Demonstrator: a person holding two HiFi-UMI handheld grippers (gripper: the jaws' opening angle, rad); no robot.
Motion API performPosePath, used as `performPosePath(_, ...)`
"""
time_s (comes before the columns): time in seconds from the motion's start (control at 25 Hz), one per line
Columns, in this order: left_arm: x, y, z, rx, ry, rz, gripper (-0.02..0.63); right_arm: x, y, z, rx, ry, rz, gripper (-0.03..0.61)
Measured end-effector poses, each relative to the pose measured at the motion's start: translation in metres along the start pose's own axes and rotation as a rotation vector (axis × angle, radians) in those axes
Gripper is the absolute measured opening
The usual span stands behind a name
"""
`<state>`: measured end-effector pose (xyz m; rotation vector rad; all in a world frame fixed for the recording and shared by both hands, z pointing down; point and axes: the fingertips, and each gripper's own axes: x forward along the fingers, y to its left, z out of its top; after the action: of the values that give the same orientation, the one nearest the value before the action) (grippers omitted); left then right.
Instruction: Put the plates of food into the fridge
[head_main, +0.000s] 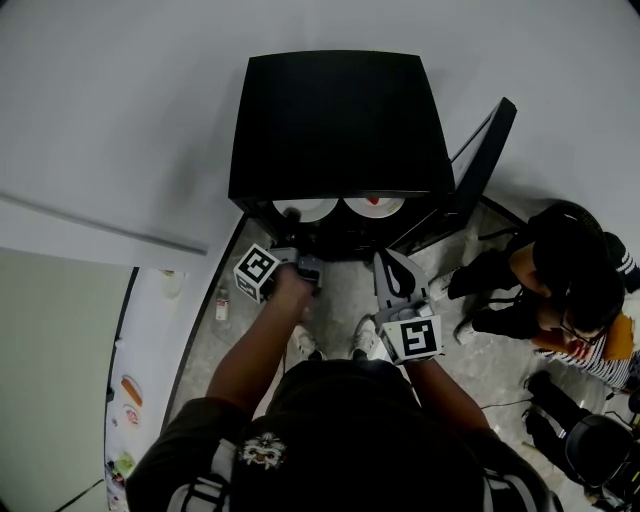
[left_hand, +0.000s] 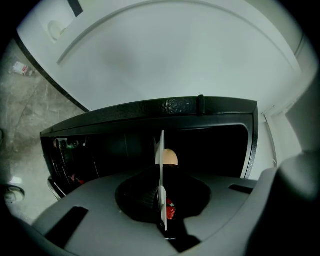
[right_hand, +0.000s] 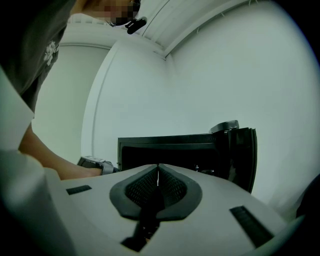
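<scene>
Left gripper view only: left gripper pinching plate | right gripper pressed together

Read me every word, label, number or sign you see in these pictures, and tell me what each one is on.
No readable text in any view.
Marker cubes: black-and-white square patterns, no letters.
Embossed emblem on the fridge top edge: too blurred.
Label on the small bottle on the floor: too small.
Print on the person's dark shirt: unreadable.
</scene>
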<state>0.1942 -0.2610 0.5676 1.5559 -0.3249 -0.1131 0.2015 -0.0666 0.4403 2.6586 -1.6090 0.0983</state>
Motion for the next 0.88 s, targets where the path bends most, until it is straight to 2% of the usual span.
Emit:
performPosePath(0.2,-0.001,0.000,0.009,0.033,-0.033,0.008,0.041,-0.003,0.001,-0.002,-0.001,0.020,-0.002,0.026)
performPosePath(0.32,-0.006,-0.001,0.010,0.071,-0.034,0.011,0.159,0.000,0.003,0.009,0.013,-0.035,0.003,0.026)
performPosePath(0.36,-0.010,-0.002,0.010,0.094,-0.033,0.015,0.176,0.001,0.004,0.010,0.016,-0.043,0.005,0.026)
performPosePath(0.6,-0.039,-0.016,0.011,0.269,-0.029,0.041,0.186,0.003,0.006,0.010,0.019,-0.052,0.008,0.026)
performPosePath(0.88,-0.070,-0.049,0.015,0.557,-0.033,0.010,0.183,0.005,0.014,0.019,0.007,-0.077,0.028,0.026)
